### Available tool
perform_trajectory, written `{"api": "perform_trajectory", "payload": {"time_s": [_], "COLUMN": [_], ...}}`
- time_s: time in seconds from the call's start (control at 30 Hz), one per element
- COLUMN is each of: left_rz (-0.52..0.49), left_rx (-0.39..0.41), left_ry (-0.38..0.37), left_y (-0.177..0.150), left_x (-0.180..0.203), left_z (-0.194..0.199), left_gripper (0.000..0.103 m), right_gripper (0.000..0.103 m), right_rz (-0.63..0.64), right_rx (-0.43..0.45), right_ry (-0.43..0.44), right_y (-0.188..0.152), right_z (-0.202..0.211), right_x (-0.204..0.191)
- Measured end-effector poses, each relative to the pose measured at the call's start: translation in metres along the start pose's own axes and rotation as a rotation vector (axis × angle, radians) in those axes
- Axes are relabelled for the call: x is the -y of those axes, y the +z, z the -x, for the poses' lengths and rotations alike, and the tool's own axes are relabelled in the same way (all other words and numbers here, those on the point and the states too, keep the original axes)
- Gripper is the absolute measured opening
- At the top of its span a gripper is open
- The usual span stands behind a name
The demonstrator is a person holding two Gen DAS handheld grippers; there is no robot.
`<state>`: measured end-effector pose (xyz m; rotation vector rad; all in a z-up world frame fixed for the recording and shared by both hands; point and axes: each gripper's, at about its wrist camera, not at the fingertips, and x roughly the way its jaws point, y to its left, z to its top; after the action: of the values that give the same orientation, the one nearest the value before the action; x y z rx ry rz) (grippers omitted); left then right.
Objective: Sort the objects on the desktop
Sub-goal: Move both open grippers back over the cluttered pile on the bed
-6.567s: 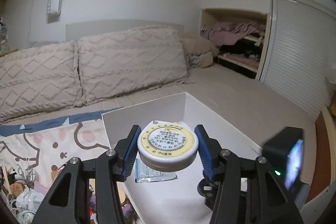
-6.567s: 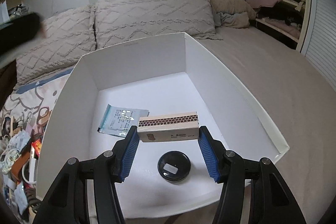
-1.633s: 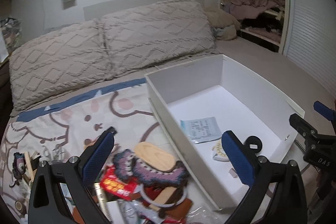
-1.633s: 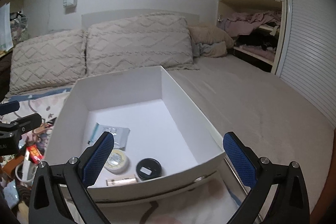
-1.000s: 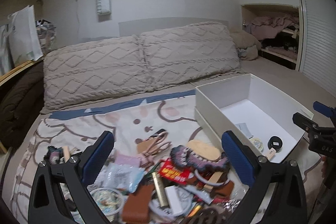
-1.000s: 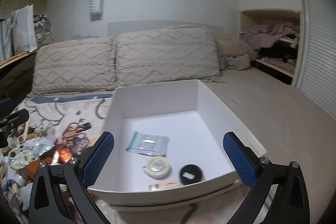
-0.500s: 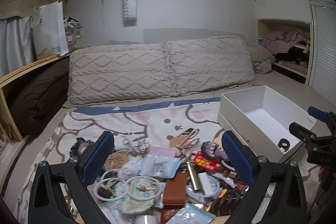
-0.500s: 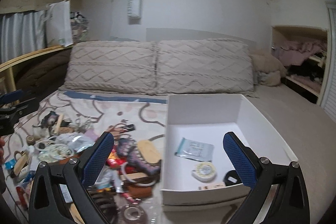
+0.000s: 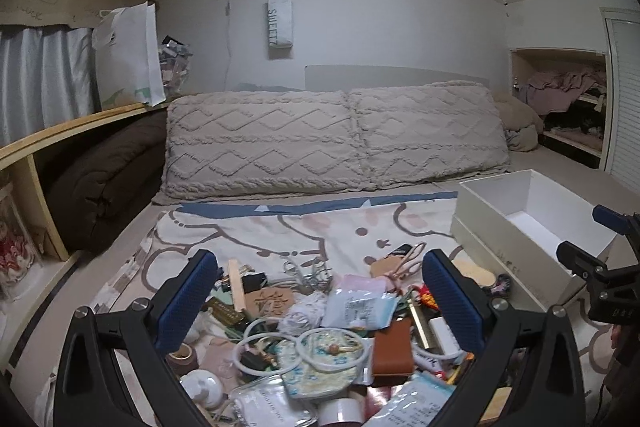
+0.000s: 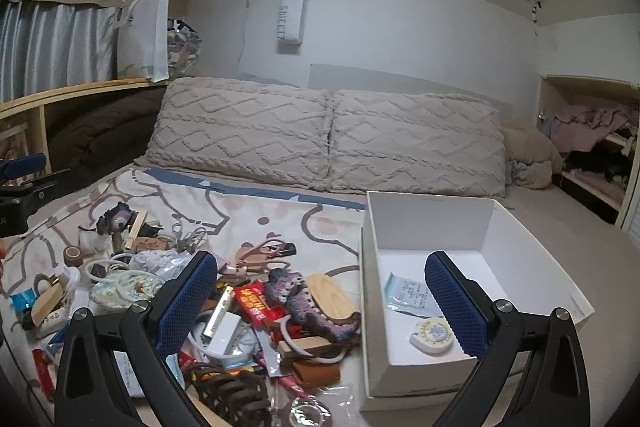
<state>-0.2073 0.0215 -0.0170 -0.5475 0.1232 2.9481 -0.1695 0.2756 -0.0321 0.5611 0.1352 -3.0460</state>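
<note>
— Bed [image 9: 560, 163] as worktop, patterned blanket [image 9: 280, 227] strewn with clutter [image 9: 320, 315]. Changed since a few seconds back?

— Tape measure [image 10: 432, 334] and matchbox dropped off, now lying in white box [image 10: 432, 219] beside packet [image 10: 408, 293]. Two fewer to sort.

— Pose?

— Left gripper [image 9: 320, 301] pulled back, levelled over clutter, jaws spread wide, empty. Right gripper [image 10: 322, 299] likewise spread, empty, box wall between its jaws, tape measure just inside right jaw.
</note>
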Motion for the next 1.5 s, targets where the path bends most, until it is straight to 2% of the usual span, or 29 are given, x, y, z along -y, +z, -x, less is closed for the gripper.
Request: {"api": "perform_trajectory", "payload": {"time_s": [0.33,0.73,1.0,1.5], "left_rz": [0.056,0.076,0.103,0.136], "left_rx": [0.005,-0.005,-0.05,-0.181], "left_ry": [0.008,0.019,0.019,0.041], "left_y": [-0.012,-0.021,-0.04,-0.105], "left_x": [-0.024,-0.035,-0.039,-0.049], "left_z": [-0.003,-0.003,-0.002,0.014], "left_gripper": [0.103,0.103,0.103,0.103], "right_gripper": [0.103,0.103,0.103,0.103], "right_rz": [0.047,0.021,-0.001,-0.012], "right_rx": [-0.01,0.006,-0.025,-0.168], "right_ry": [0.014,0.041,0.061,0.087], "right_y": [-0.011,-0.017,-0.032,-0.083], "right_z": [-0.012,-0.005,-0.004,-0.008], "right_x": [-0.022,-0.02,-0.02,-0.033]}}
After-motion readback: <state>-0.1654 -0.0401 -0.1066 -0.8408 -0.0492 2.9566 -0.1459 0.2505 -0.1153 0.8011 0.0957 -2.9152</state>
